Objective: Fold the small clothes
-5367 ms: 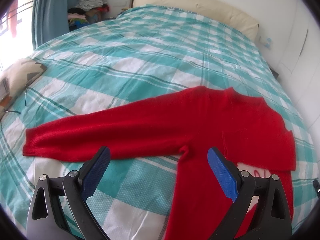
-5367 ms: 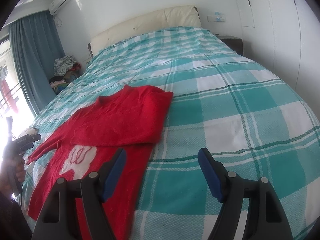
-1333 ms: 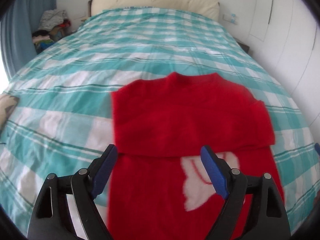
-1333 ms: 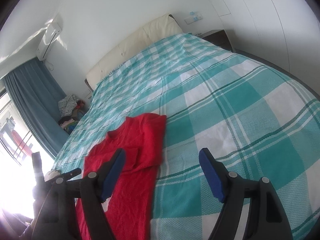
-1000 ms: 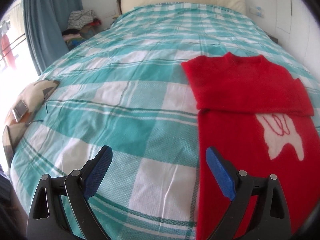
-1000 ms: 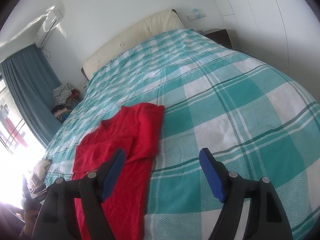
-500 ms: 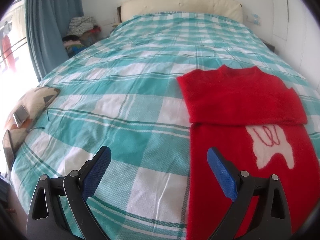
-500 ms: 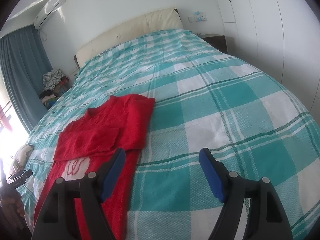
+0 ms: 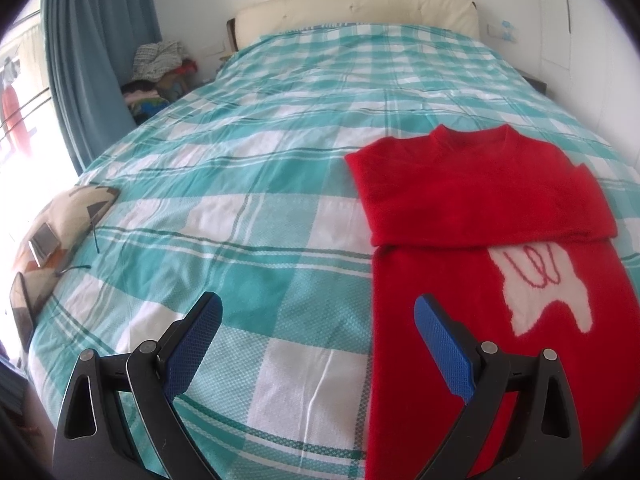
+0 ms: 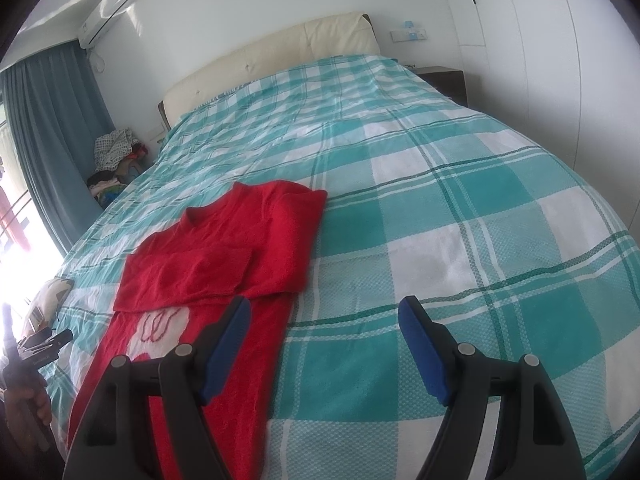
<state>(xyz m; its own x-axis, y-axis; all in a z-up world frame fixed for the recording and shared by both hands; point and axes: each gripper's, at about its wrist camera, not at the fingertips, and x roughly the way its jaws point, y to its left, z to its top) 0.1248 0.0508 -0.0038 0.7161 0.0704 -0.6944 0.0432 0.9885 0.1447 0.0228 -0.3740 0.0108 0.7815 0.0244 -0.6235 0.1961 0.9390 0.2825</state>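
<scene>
A small red sweater [image 9: 472,216] with a white patch on its front lies flat on the checked bed, both sleeves folded across the chest. In the right wrist view the sweater [image 10: 240,248] lies left of centre. My left gripper [image 9: 318,312] is open and empty, held above the bed beside the sweater's left edge. My right gripper [image 10: 324,312] is open and empty, above the bed at the sweater's right edge. The left gripper also shows far left in the right wrist view [image 10: 40,344], in a hand.
The teal and white checked bedspread [image 9: 240,184] covers the whole bed. A patterned cushion with a phone on it [image 9: 60,228] lies at the left edge. A pile of clothes [image 9: 160,68] sits by the blue curtain. A nightstand [image 10: 444,80] stands at the far right.
The left sleeve, spread out 5.4 s ago, now lies folded across the chest. In the last second both grippers stayed open and shifted slightly; the sweater did not move.
</scene>
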